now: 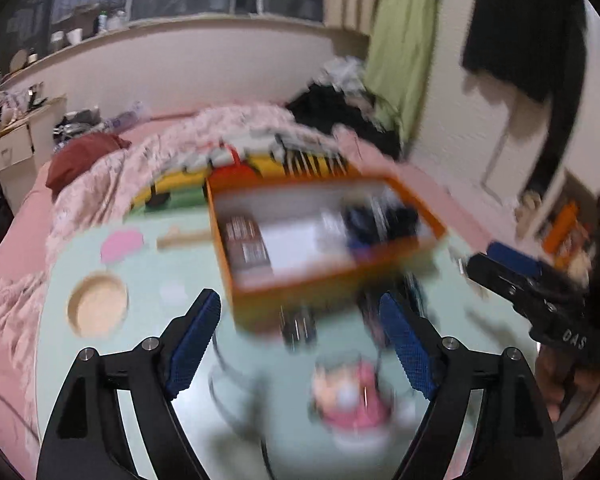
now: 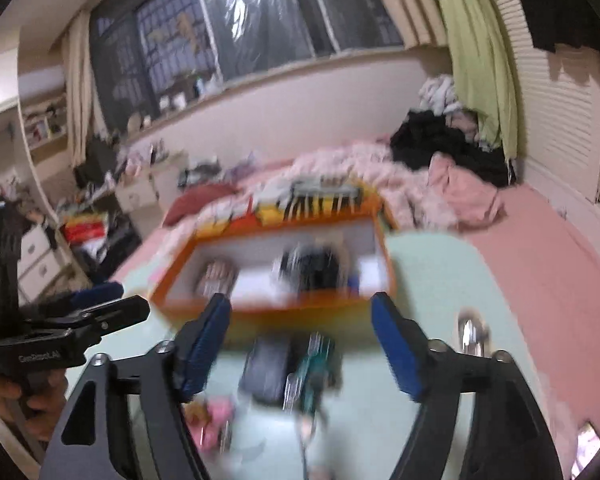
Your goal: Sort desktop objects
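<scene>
An orange box (image 1: 220,248) with a white inside stands on the pale green tabletop (image 1: 148,280), holding dark and brown items, all blurred. My left gripper (image 1: 300,344) hangs open above the table just before the box, nothing between its blue pads (image 1: 196,340). Below it lies a pink object (image 1: 352,400). In the right wrist view my right gripper (image 2: 300,350) is open too, over a dark object (image 2: 268,372) and a green one (image 2: 316,368) in front of the orange box (image 2: 172,280). Each gripper shows at the edge of the other's view: right gripper (image 1: 484,258), left gripper (image 2: 120,300).
The table holds a round wooden dish (image 1: 98,310), a pink piece (image 1: 122,244), a wooden stick (image 1: 184,238) and a shiny metal item (image 2: 472,332). Behind the table is a bed with a pink quilt (image 2: 380,168) and piled clothes (image 2: 440,140). A hand (image 2: 32,400) holds the left gripper.
</scene>
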Demonstrator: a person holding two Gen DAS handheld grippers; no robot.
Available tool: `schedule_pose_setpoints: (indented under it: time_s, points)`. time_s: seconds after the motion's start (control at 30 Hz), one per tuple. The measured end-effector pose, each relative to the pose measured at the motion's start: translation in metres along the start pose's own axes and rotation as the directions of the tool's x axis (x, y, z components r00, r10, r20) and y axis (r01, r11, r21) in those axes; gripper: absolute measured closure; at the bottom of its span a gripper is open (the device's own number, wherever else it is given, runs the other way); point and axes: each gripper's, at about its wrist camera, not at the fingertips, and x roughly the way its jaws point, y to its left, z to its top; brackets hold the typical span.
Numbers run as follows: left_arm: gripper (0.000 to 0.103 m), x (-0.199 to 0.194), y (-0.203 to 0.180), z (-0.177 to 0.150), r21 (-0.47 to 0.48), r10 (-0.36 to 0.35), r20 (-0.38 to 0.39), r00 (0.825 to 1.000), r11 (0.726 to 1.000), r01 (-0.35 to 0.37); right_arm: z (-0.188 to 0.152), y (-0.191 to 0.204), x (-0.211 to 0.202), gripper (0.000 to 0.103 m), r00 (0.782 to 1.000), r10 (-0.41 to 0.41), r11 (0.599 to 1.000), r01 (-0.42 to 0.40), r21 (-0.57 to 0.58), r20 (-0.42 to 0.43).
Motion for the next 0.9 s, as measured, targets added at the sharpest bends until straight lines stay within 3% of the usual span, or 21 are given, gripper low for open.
schedule_pose_setpoints:
  time_s: [0.1,0.23,0.27,0.37,0.9]
  points:
    - [0.021,0.003,-0.004,-0.034,-0.011,0.043,-0.079,0.996,0.999,-0.044,-0.033,0.006,0.005,0.018,0.994,-0.025,1.000,0.026,0.010,-0.111]
    - [0.021,0.022,-0.017,-0.066,0.050,0.120,-0.141,0.983,0.992,-0.114,-0.077,0.011,0.027,0.017,0.954,-0.118,0.993,0.122,-0.005,-0.276]
    - [0.013,0.029,-0.020,-0.071,0.078,0.158,-0.148,0.976,0.986,-0.147,-0.084,0.017,0.026,0.008,0.955,-0.166,0.986,0.157,-0.057,-0.244]
    - [0.007,0.044,-0.019,-0.071,0.056,0.171,-0.146,0.974,0.985,-0.164,-0.087,0.019,0.039,0.000,0.928,-0.236,0.971,0.211,-0.116,-0.289]
    - [0.002,0.057,-0.020,-0.073,0.059,0.175,-0.149,0.973,0.984,-0.168,-0.092,0.015,0.033,0.000,0.930,-0.227,0.973,0.205,-0.104,-0.289]
